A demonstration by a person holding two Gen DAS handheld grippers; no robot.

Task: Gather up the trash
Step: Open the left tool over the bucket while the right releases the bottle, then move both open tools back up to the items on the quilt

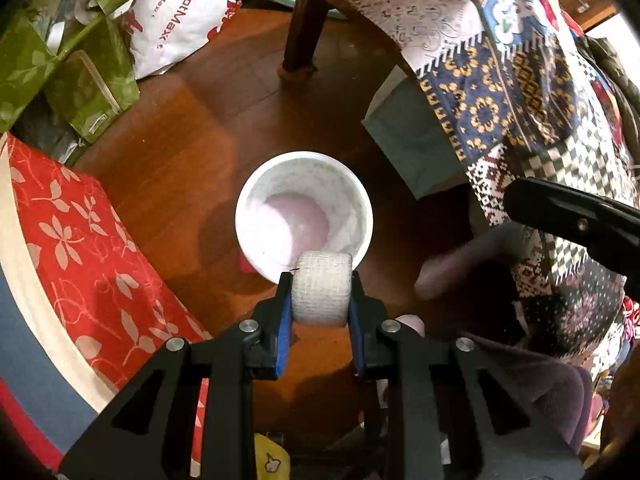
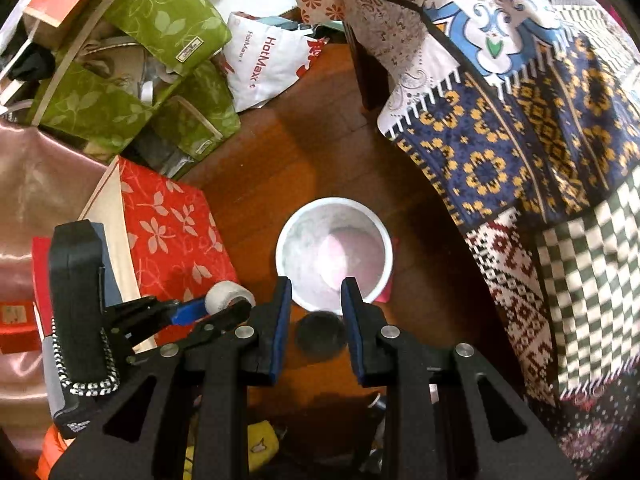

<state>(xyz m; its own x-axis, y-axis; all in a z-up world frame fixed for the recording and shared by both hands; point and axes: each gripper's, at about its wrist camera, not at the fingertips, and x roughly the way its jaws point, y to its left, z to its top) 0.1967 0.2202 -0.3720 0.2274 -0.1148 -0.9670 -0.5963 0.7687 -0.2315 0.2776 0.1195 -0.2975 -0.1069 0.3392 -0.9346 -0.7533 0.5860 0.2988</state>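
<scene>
My left claw (image 1: 320, 296) is clamped on a small white roll of gauze tape (image 1: 321, 288), holding it just above the near rim of the round white plastic bin (image 1: 305, 216) on the wooden floor (image 1: 192, 168). The roll's axis runs left to right between my blue pads (image 1: 285, 320). To drop it cleanly, I should ease slightly farther over the bin's middle, then open. My right claw (image 2: 316, 308) hangs half open, holding nothing, nearby.

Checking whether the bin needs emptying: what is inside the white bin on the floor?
The white bin shows only a crumpled white liner with a pinkish bottom; no trash is visible. In the left view, the gauze roll held by the left gripper hides its near rim.
</scene>
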